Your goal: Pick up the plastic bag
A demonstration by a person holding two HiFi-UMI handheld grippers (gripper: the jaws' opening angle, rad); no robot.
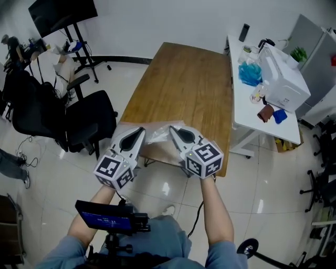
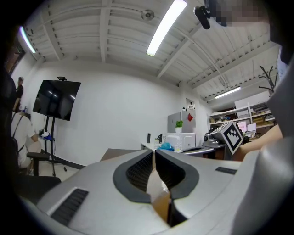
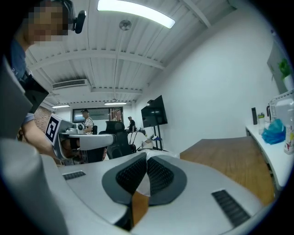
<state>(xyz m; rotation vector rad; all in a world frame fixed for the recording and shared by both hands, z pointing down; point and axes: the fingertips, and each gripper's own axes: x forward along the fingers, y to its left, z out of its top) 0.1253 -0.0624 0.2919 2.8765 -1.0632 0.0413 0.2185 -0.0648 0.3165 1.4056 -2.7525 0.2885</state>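
Observation:
A clear, crinkled plastic bag (image 1: pixel 157 135) lies at the near edge of the wooden table (image 1: pixel 184 79), stretched between my two grippers. The left gripper (image 1: pixel 140 129) holds its left side with the jaws closed; a thin pale film shows between the pads in the left gripper view (image 2: pixel 154 153). On the bag's right side the right gripper (image 1: pixel 171 128) is shut, and whitish film wraps its tip in the right gripper view (image 3: pixel 146 156). Both grippers point away from me, a hand's width apart.
A black office chair (image 1: pixel 86 121) stands left of the table. To the right is a white desk (image 1: pixel 244 113) carrying a white appliance (image 1: pixel 283 79), blue items (image 1: pixel 250 73) and small clutter. A screen on a stand (image 1: pixel 62 14) is at the far left.

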